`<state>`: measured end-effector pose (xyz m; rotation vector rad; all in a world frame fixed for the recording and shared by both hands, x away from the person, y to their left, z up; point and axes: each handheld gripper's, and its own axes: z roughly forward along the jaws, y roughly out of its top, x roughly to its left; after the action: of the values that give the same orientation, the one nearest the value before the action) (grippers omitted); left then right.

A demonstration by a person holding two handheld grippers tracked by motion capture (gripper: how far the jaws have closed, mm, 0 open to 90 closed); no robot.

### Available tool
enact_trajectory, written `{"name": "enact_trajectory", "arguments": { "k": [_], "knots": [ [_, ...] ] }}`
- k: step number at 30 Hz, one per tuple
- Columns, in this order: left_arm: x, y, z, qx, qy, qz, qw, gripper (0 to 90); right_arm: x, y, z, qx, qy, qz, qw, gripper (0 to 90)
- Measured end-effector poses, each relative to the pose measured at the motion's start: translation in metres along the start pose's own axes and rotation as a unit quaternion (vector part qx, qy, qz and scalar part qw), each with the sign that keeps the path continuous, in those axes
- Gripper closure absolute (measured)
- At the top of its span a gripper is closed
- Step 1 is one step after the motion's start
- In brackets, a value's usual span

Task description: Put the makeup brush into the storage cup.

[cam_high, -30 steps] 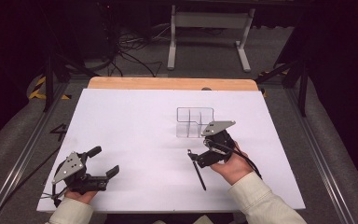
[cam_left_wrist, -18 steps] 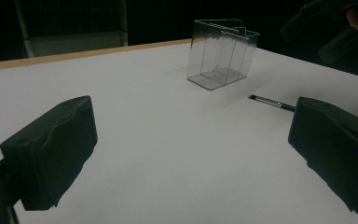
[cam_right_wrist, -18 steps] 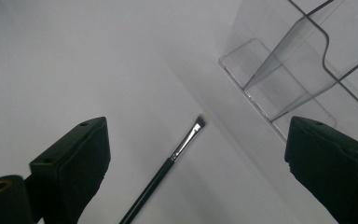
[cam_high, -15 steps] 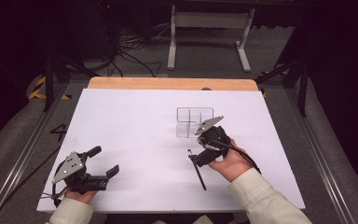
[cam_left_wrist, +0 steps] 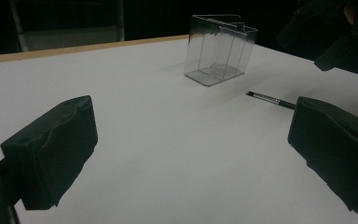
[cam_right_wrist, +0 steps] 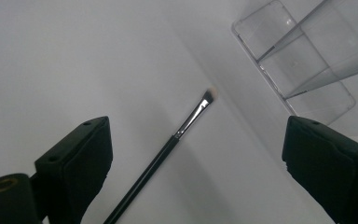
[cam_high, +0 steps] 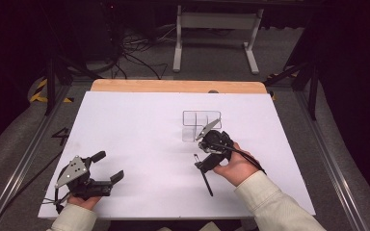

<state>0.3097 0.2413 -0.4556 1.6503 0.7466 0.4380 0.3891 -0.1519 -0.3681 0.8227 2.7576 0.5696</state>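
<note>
A thin black makeup brush (cam_high: 204,174) lies on the white table top, its pale tip toward a clear acrylic organiser (cam_high: 200,126) with several compartments. My right gripper (cam_high: 201,161) hangs just above the brush's tip end, pointing down, jaws open and apart from it. In the right gripper view the brush (cam_right_wrist: 168,149) runs between the wide jaws of that gripper (cam_right_wrist: 198,140), with the organiser (cam_right_wrist: 303,65) at the upper right. My left gripper (cam_high: 108,166) rests open near the front left with nothing in it. The left gripper view looks past that gripper (cam_left_wrist: 191,135) to the organiser (cam_left_wrist: 219,49) and brush (cam_left_wrist: 270,99).
The white sheet (cam_high: 139,130) covers the table, with a wooden strip (cam_high: 173,86) along its far edge. Behind the table stand a metal frame (cam_high: 214,29) and cables on the floor. Metal rails (cam_high: 24,159) run along both sides.
My right gripper has shifted a little to the left and tipped down over the brush. The left gripper, brush and organiser have not moved.
</note>
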Motion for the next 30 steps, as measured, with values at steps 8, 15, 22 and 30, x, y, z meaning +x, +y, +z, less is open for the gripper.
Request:
{"name": "enact_trajectory", "arguments": {
  "k": [8, 15, 22, 30],
  "knots": [
    [0.000, 0.000, 0.000, -0.001, 0.000, -0.001, 1.0000, 1.9, 0.001, 0.003, 0.009, 0.033, 0.008, 0.002, 0.9994, 15.0],
    [0.000, 0.000, 0.000, -0.001, 0.000, -0.001, 1.0000, 1.9, 0.001, 0.001, 0.027, 0.056, 0.023, 0.009, 0.9981, 21.7],
    [0.000, 0.000, 0.000, 0.000, 0.000, -0.002, 1.0000, 1.9, 0.005, 0.002, 0.038, 0.084, 0.024, 0.001, 0.9962, 26.9],
    [0.001, 0.000, 0.000, 0.002, 0.000, 0.001, 1.0000, 1.9, 0.008, 0.000, 0.047, 0.104, 0.028, -0.009, 0.9941, 33.9]
  ]
}}
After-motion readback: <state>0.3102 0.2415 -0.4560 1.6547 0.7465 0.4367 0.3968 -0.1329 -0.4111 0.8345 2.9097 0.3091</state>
